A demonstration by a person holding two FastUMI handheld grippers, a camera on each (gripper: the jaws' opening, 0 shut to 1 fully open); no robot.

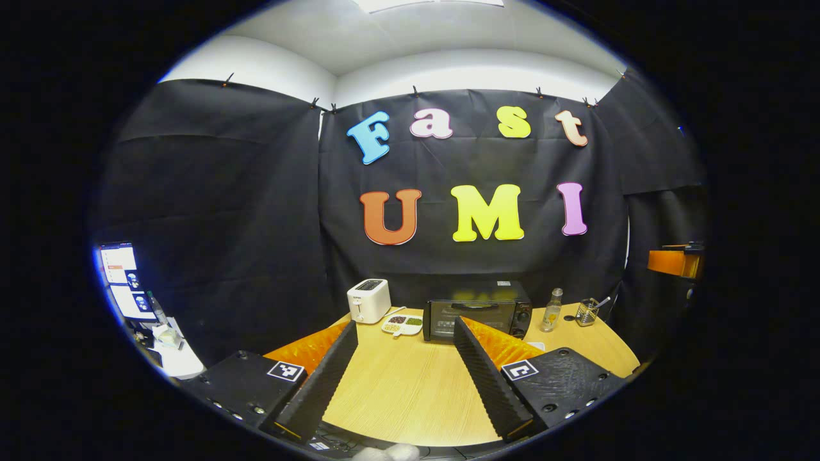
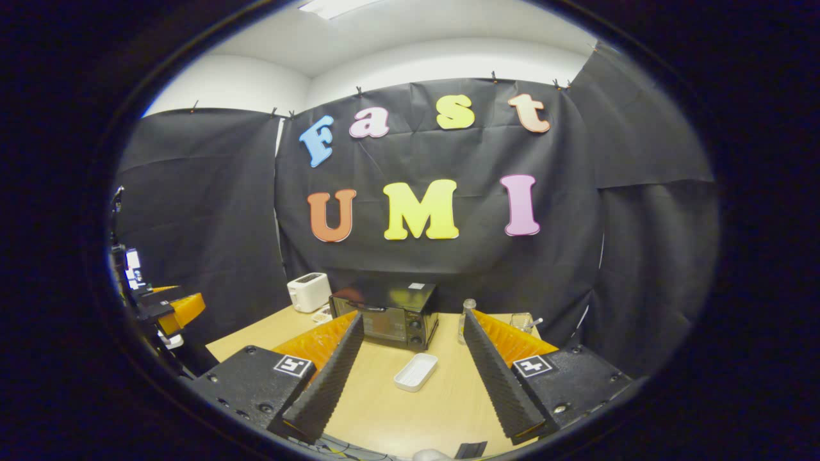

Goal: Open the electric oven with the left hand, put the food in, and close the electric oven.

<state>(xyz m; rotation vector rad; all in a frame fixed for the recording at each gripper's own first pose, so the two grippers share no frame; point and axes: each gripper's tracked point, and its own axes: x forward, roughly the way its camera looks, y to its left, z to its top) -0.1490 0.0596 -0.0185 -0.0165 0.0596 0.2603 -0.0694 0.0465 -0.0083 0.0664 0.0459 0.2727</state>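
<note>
Left gripper view, left to right: I see screens (image 1: 122, 278) at the far left edge, then a toaster (image 1: 368, 299), a snack tray (image 1: 402, 324), and the oven (image 1: 477, 310) at centre, door shut, standing at the back of the table (image 1: 410, 397). A bottle (image 1: 551, 310) and a wire rack (image 1: 584, 312) sit right of it. The left gripper (image 1: 405, 378) is released, fingers wide apart over bare tabletop, holding nothing.

Right gripper view: the toaster (image 2: 308, 291) is left of centre and the oven (image 2: 387, 314) is at centre. A white dish (image 2: 416, 372) lies in front of the oven, between my fingers but untouched. The bottle (image 2: 467, 318) is right of the oven. The right gripper (image 2: 410, 384) is spread wide and empty.
</note>
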